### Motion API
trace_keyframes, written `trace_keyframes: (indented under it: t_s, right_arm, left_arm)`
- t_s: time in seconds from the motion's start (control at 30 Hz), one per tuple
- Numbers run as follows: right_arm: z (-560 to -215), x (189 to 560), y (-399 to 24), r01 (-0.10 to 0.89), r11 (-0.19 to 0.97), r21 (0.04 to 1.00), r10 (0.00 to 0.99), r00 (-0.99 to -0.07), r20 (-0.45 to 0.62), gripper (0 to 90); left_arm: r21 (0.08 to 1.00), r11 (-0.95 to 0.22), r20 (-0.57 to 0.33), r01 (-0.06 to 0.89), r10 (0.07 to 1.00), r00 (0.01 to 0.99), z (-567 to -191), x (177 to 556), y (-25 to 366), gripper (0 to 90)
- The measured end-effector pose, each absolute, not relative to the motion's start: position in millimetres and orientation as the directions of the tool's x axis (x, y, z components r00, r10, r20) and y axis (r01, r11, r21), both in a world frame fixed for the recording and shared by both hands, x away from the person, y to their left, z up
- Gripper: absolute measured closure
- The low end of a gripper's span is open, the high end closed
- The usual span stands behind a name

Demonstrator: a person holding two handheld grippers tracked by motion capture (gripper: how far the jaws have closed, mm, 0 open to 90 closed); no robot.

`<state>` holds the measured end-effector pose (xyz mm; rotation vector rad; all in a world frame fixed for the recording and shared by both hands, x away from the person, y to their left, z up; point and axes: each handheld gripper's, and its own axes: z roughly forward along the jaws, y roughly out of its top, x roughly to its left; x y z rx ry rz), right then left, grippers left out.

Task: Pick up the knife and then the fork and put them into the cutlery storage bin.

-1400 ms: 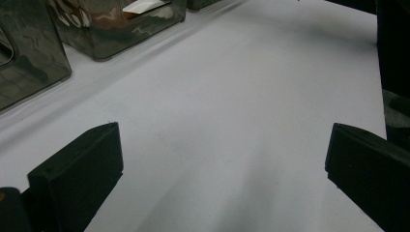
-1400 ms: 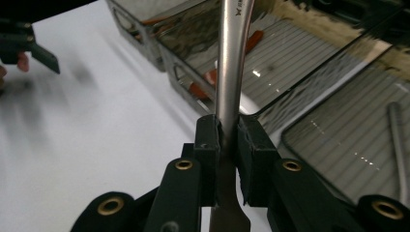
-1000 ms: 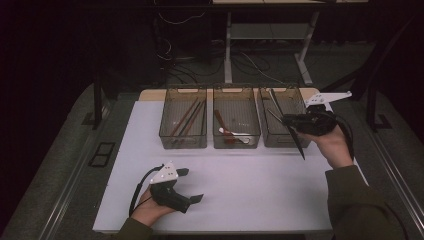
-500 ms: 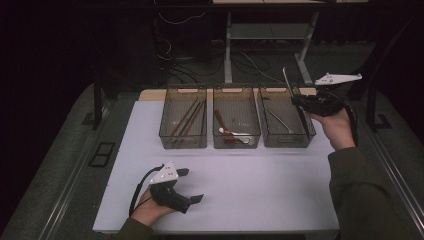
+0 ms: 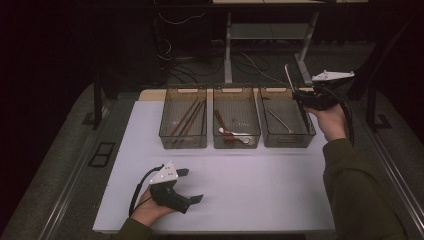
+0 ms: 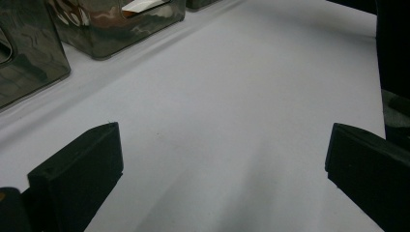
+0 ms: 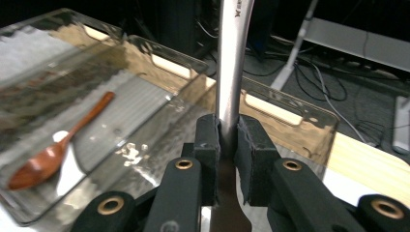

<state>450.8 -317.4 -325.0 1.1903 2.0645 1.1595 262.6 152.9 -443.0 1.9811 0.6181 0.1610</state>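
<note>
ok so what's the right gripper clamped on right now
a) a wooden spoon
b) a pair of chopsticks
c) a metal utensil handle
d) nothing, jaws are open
c: in the right gripper view the right gripper has its jaws pressed on a silver metal utensil handle that rises between the pads, while the wooden spoon lies in its bin apart from them.

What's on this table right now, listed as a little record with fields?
Surface: white mat
Bins: three clear ones in a row
Left bin: dark sticks
Middle bin: wooden spoon and a white spoon
Right bin: one metal utensil
Right tool: shut on a metal handle, held above the right bin
Left tool: open, holding nothing, low over the mat
</note>
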Motion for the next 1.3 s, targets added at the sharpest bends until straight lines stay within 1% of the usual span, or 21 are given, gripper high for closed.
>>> trace_keyframes:
  t_s: [0.13,0.37,0.47,0.7,0.97,1.1,1.17,1.23,1.3]
  right_arm:
    - [-330,456,-319,0.459,0.27,0.846,0.872,-0.489,-0.012,79.0]
    - [-337,465,-319,0.467,0.264,0.844,0.871,-0.492,0.0,79.0]
    - [-344,467,-318,0.483,0.281,0.829,0.871,-0.491,-0.009,79.0]
    - [-364,468,-320,0.524,0.288,0.801,0.87,-0.494,0.011,79.0]
    - [-376,473,-313,0.559,0.329,0.761,0.853,-0.521,0.014,78.8]
    - [-380,475,-307,0.564,0.377,0.735,0.837,-0.547,-0.009,78.5]
    - [-383,476,-303,0.573,0.384,0.724,0.833,-0.554,-0.004,77.6]
    - [-385,477,-300,0.577,0.392,0.717,0.829,-0.56,-0.003,80.3]
    - [-385,478,-298,0.576,0.39,0.718,0.829,-0.559,-0.002,77.6]
  left_arm:
    - [0.864,-0.36,-0.148,0.352,0.487,0.861,-443,263,154,0.0]
    - [0.865,-0.355,-0.152,0.356,0.491,0.858,-443,263,155,0.0]
    - [0.865,-0.352,-0.154,0.358,0.493,0.856,-443,262,156,0.0]
    - [0.863,-0.356,-0.153,0.358,0.492,0.857,-443,262,157,0.0]
    - [0.861,-0.359,-0.155,0.361,0.49,0.858,-444,262,156,0.0]
    - [0.861,-0.359,-0.155,0.36,0.489,0.858,-444,262,157,0.0]
    - [0.861,-0.358,-0.156,0.361,0.491,0.857,-444,262,157,0.0]
    - [0.862,-0.357,-0.156,0.361,0.49,0.858,-444,261,157,0.0]
    - [0.863,-0.357,-0.155,0.358,0.489,0.859,-443,261,157,0.0]
